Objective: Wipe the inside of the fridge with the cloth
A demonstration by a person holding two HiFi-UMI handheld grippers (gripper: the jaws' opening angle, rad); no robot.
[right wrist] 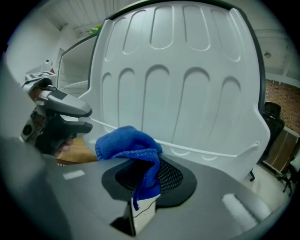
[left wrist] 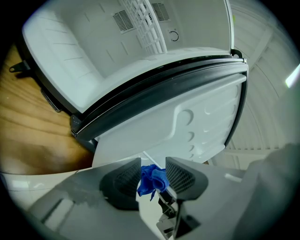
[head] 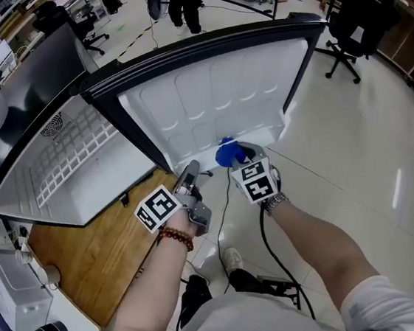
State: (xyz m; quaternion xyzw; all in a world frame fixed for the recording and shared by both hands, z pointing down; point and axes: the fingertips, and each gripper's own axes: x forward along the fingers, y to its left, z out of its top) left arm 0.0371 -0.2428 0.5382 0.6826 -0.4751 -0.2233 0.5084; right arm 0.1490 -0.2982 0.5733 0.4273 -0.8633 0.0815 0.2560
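**Handling and count.** We show one cloth (right wrist: pixel 126 143), blue and looped like towelling, clamped between the jaws of the right hand-held gripper (right wrist: pixel 149 171). A bunched wad sticks out ahead of the pads and a short tail hangs below them. The cloth sits just in front of the lower part of the open door (head: pixel 214 97), near its rail (right wrist: pixel 211 152); we cannot tell whether it touches.

The left hand-held gripper (left wrist: pixel 153 174) has its jaws apart. From its own view the cloth appears in the gap between them, yet neither pad seems to press on it, and from the head view this gripper lies just beside the cloth, not on it.

We judge the cloth light, soft and limp. It should fold and drag rather than slide, and it carries no risk of breakage. The best hold is probably on a gathered fold, as here, with enough wad left forward to meet the plastic before the jaws do. A shallow pinch might let it pull free on the ribbed liner.

Count: one cloth, one fridge (head: pixel 85 201) on a wooden tabletop (head: pixel 101 247), one door, one wire shelf (head: pixel 65 158), two grippers.
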